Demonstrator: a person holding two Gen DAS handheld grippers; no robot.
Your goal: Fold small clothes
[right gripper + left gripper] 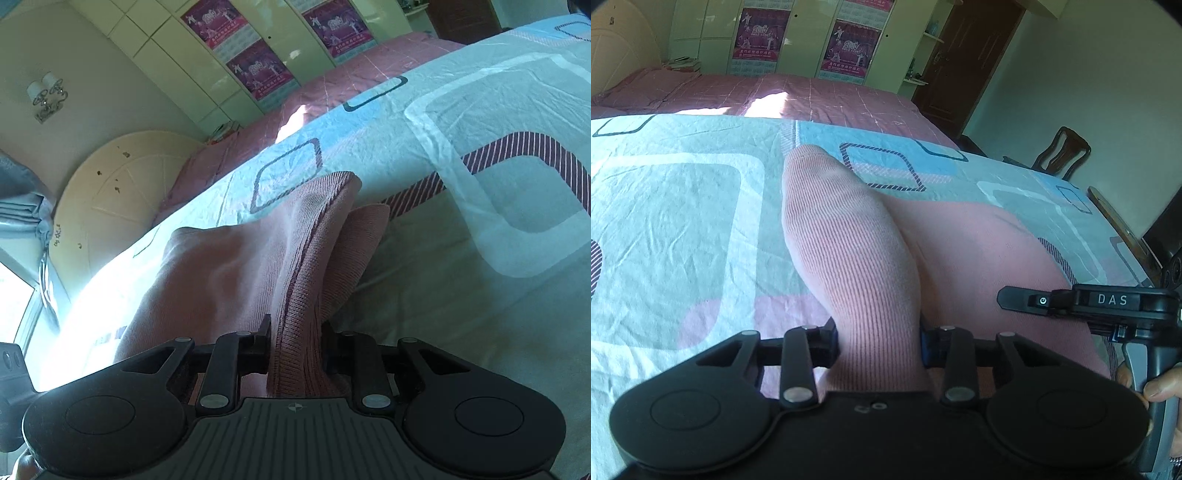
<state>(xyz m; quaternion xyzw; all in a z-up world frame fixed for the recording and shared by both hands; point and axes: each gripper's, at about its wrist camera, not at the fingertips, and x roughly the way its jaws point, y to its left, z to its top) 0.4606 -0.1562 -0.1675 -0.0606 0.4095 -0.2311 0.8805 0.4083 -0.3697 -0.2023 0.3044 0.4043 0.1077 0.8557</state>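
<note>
Garment (849, 251) under work: a small pink ribbed knit piece, lying on the bed over a patterned sheet (683, 206) of pale blue, white and pink rounded squares; I see it from both wrist views.

Left gripper (879, 343): jaws closed on a ribbed part of the garment; cloth fills the gap between the pads and runs forward from them as a long rounded tube, its far end resting on the sheet; smoother pink cloth spreads to the right of it, flat on the bed.

Right gripper (295, 343): jaws narrow and clamped on a bunched ribbed edge of the same pink knit; the fabric rises forward from the pads in a fold with a darker ribbed band along one side; a second ribbed flap sits just beside it on the right; a broader smooth panel drapes off to the left.

In the left view I note the right gripper's body at the right edge, marked DAS, with a hand (1145, 384) on its handle.

Surroundings: pink quilt (812, 96) beyond the sheet; pale green wardrobe doors carrying purple posters (846, 48); dark wooden chair (1063, 151) by the wall; cream rounded headboard (122, 192); wall lamp (46, 96); strong sunlight from the left in the right view.
</note>
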